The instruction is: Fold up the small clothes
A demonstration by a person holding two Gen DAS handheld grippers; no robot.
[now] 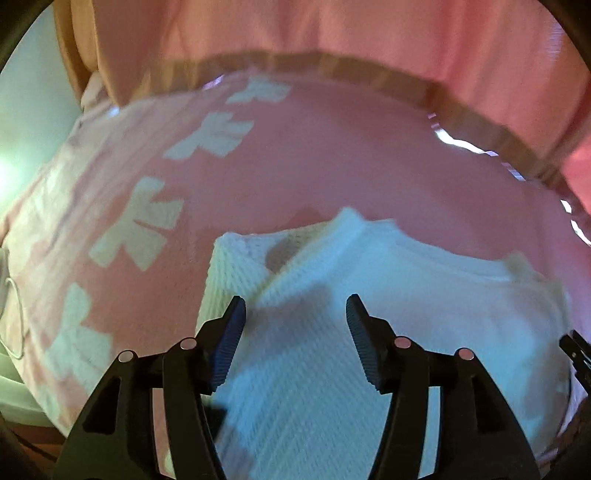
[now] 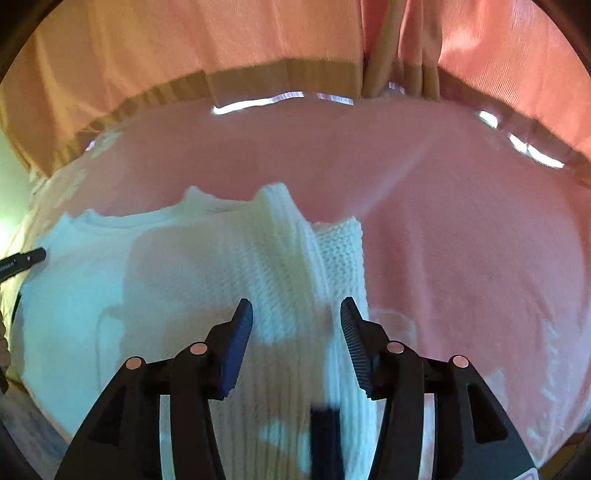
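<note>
White knit sweater (image 2: pixel 207 280) lies flat on the pink blanket (image 2: pixel 461 258), directly ahead of and under both hand-held grippers. Judging by the chunky ribbed knit: soft, light, floppy, zero stiffness, so it will drape and sag from any pinch point, and the stretchy weave can snag on the ridged pads. Not fragile, not slippery; the blanket nap probably drags on it, so lift before moving rather than sliding. One ribbed flap, likely a sleeve, is already laid across the body and runs between the right hand-held gripper (image 2: pixel 296 308) fingers; its knit cuff end sits just beyond the right fingertip. Right jaws are spread, nothing pinched. Left hand-held gripper (image 1: pixel 295 304) hovers over the sweater's other side, jaws also spread and empty; a folded corner with a dark opening sits just ahead of its left finger. Best hold, in my judgement: pinch through a doubled edge (hem, cuff or shoulder seam), both grippers well apart on the same edge so the fold stays straight. A single layer mid-panel will just stretch. Beyond the sweater, white patches (image 1: pixel 144 225) mark the blanket off the left gripper's left side. A wooden rail (image 2: pixel 280 77) and pink curtain-like cloth (image 1: pixel 332 26) are farthest ahead.
</note>
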